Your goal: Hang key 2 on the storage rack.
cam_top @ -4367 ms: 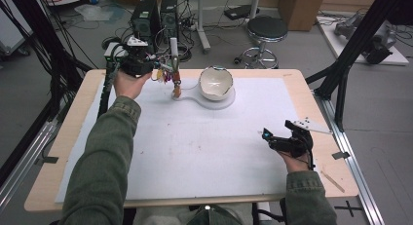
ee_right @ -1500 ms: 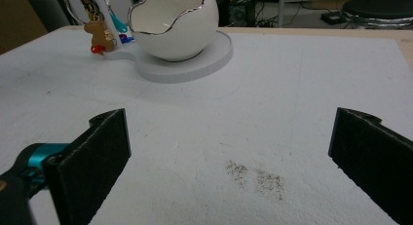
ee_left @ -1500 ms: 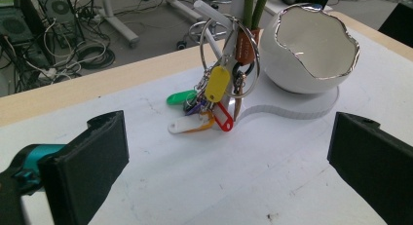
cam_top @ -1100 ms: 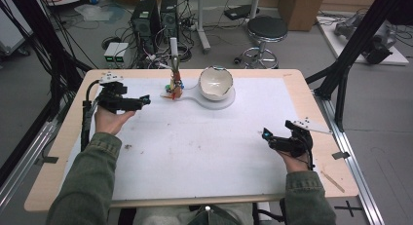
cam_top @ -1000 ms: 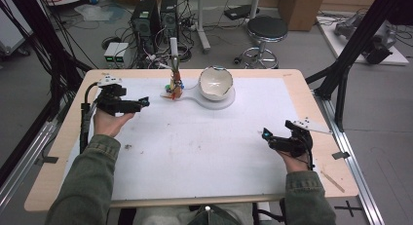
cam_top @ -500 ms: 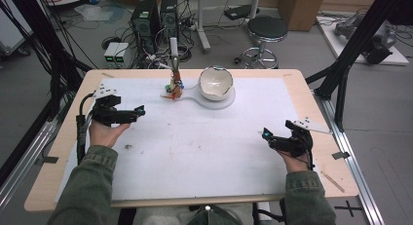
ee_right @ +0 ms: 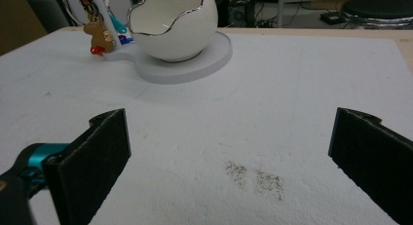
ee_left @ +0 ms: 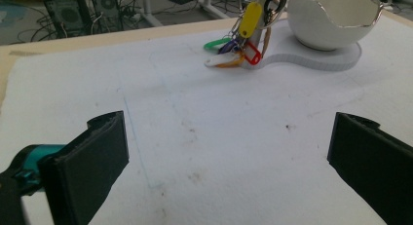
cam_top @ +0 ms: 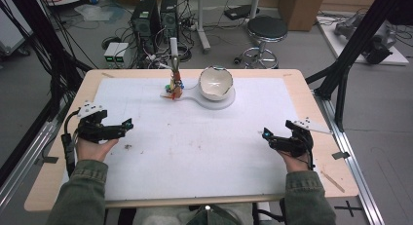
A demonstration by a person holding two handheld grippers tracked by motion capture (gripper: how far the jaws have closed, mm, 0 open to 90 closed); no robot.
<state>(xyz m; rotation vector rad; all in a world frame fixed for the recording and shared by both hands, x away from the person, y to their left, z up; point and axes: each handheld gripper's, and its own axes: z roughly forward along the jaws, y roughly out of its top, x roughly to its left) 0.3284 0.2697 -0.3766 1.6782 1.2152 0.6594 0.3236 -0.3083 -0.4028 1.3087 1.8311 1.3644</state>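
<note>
**Keys hung on the stand, both claws empty and spread**

A wooden surface [cam_top: 311, 88] covered by a white sheet is seen from above. At its far middle stands a white holder made of a flat base [cam_top: 214, 99], a bowl shaped like a cracked eggshell with a silver rim [cam_top: 215, 82], and a slim upright post [cam_top: 174, 52]. A bunch of keys with coloured plastic tags in yellow, green, red and orange [ee_left: 242, 45] is seen hanging at the foot of the post, just beside the bowl, with its lower tags touching the sheet. Whether the ring is fully seated on the post cannot be told.

The work is judged to be at or near its end: the keys are on the stand and nothing is held.

The left claw [cam_top: 127, 123] is held at the near left of the surface, well apart from the stand. Its jaws are spread wide in the left gripper view, with bare sheet between them. The right claw [cam_top: 266, 134] is held at the near right, likewise spread wide and empty, with a faint patch of dark specks [ee_right: 255, 177] on the sheet between its jaws.
</note>
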